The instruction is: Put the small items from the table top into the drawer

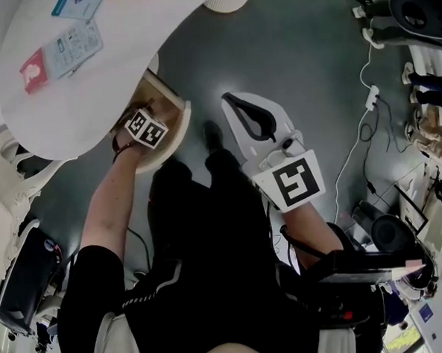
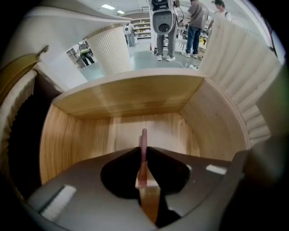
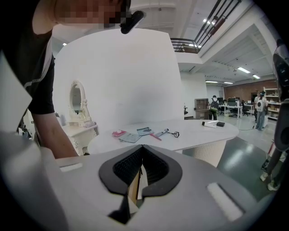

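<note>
Worktop [image 3: 203, 133] beyond the pressed-together right fingers [image 3: 128, 167] still has cards [image 3: 131, 136] and pen [image 3: 161, 132]; left fingers [image 2: 119, 173] pinch pink stick [image 2: 143, 140] above open drawer [image 2: 126, 97].

Vanity mirror [image 3: 77, 100], floor cables [image 1: 371, 96], bystanders [image 2: 197, 16]

Open lab hall, desks [image 3: 234, 105], shelving [image 2: 143, 28]

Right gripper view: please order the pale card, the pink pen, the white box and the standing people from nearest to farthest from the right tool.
1. The pale card and the pink pen, middle of the table: too close to call.
2. The white box, its right end.
3. The standing people, far right background.
</note>
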Demonstrator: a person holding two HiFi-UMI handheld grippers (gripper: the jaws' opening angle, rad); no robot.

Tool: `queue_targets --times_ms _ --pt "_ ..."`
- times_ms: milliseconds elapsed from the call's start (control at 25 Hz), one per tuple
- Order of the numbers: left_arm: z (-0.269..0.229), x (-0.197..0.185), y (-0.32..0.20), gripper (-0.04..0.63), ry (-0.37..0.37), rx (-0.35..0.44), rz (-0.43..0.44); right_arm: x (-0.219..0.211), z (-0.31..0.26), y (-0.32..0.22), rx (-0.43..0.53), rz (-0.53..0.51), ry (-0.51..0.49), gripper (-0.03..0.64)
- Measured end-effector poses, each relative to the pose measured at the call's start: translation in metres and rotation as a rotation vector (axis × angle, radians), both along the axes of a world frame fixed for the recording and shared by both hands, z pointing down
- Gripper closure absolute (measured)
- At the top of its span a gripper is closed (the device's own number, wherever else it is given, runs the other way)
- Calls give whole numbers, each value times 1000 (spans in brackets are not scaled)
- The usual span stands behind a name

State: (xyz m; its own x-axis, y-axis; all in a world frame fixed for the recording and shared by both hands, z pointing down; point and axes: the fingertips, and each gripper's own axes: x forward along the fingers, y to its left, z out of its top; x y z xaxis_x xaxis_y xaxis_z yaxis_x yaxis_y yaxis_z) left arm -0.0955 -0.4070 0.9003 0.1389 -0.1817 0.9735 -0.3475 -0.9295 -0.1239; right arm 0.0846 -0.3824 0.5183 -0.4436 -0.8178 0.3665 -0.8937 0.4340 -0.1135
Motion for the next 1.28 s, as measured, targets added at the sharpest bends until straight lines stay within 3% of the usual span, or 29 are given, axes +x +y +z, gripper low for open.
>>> queue_targets --times_ms 480,960,1040,1120,1280 --pt "21 -14 -3 548 -60 -43 14 10 14 5 -17 34 -8 614" --pt "13 -5 2 543 -31 -17 39 11 13 15 -27 46 -9 614" --pt "9 -4 2 535 -23 -9 51 12 10 16 -28 51 -7 614" --pt "6 -4 1 474 -17 -6 49 14 9 18 -29 53 -1 614" --pt "-6 -3 7 469 -5 -3 61 13 1 21 -22 51 1 614"
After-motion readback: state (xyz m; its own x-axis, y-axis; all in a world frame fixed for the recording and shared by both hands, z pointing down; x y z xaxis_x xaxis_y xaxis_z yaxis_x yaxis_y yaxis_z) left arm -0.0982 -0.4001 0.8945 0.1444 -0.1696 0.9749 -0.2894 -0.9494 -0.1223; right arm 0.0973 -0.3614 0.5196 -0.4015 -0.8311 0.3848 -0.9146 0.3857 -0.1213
